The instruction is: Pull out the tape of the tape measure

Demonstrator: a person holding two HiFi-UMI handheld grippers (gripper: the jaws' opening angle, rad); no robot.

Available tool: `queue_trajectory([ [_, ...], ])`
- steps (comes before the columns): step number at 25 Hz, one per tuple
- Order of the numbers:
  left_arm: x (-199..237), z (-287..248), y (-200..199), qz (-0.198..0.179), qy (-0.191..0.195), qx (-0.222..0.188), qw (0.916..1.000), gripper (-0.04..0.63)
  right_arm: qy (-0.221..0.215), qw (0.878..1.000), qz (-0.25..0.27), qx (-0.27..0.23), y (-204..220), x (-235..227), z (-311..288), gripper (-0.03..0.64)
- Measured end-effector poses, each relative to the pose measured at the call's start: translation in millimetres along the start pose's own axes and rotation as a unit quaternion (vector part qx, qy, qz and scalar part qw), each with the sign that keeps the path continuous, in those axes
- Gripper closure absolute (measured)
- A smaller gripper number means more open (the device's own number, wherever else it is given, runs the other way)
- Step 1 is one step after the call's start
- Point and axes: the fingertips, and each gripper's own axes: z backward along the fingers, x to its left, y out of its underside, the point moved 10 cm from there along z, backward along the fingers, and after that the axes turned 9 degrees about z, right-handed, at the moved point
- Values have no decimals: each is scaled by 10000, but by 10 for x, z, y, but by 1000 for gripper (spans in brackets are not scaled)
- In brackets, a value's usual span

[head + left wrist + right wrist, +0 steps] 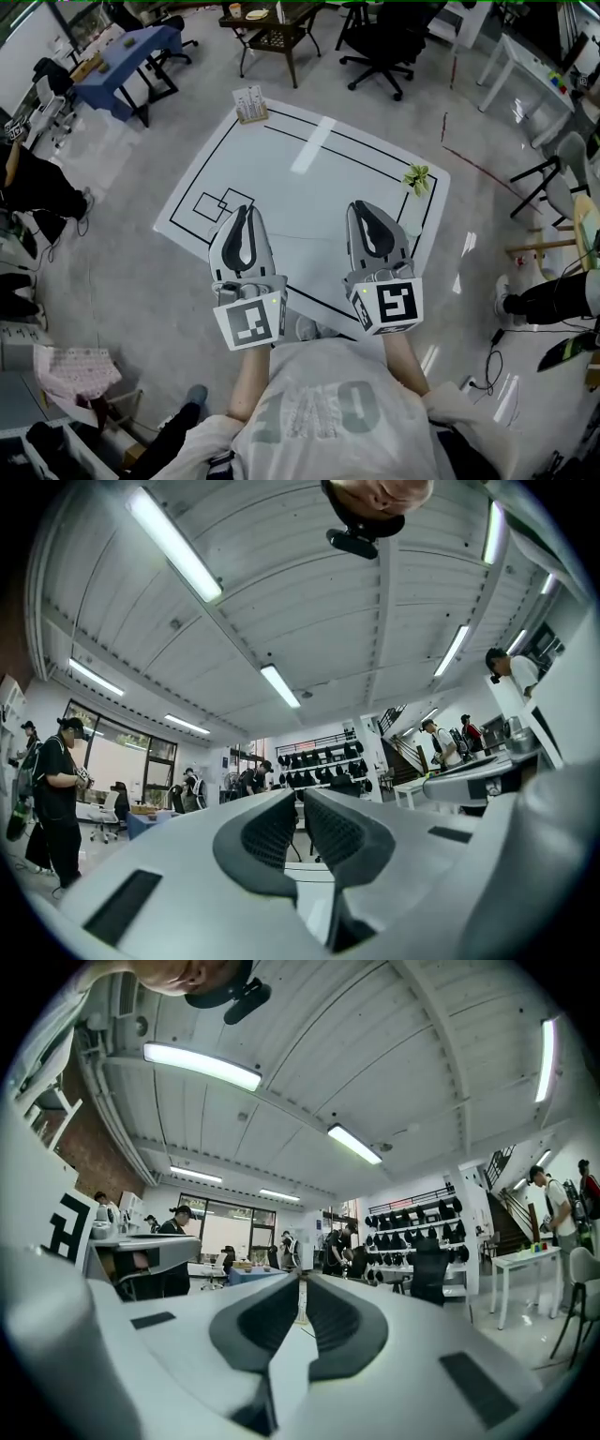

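No tape measure shows in any view. In the head view both grippers are held side by side close to the person's chest, pointing forward over a white floor mat [309, 187] with black lines. My left gripper [246, 212] is shut, with nothing between its jaws. My right gripper [362, 206] is shut and empty too. The left gripper view has the left gripper [298, 795] aimed level across the room, its dark ribbed pads [272, 832] nearly touching. In the right gripper view the right gripper [300, 1279] points the same way, pads together.
A small green and yellow object [417, 178] lies at the mat's right corner and a small card stand [250, 103] at its far edge. Beyond stand a black office chair [380, 52], a blue-covered table [131, 56] and a brown table [272, 23]. Several people stand about the room.
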Motion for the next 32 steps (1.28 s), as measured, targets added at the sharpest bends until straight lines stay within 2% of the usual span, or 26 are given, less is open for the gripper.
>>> queue_trajectory([
  [6, -51, 13, 122, -26, 19, 19, 10000, 546, -272, 9991, 73, 301, 138, 213, -25, 586],
  [10, -113, 21, 171, -48, 52, 110, 9999, 549, -440, 9986, 135, 267, 128, 264, -29, 587],
  [18, -181, 15, 190, -46, 174, 184, 9997, 557, -419, 9986, 89, 296, 133, 247, -12, 586],
  [32, -139, 38, 248, -1, 99, 253, 9996, 558, -571, 9978, 90, 320, 160, 284, -24, 587],
])
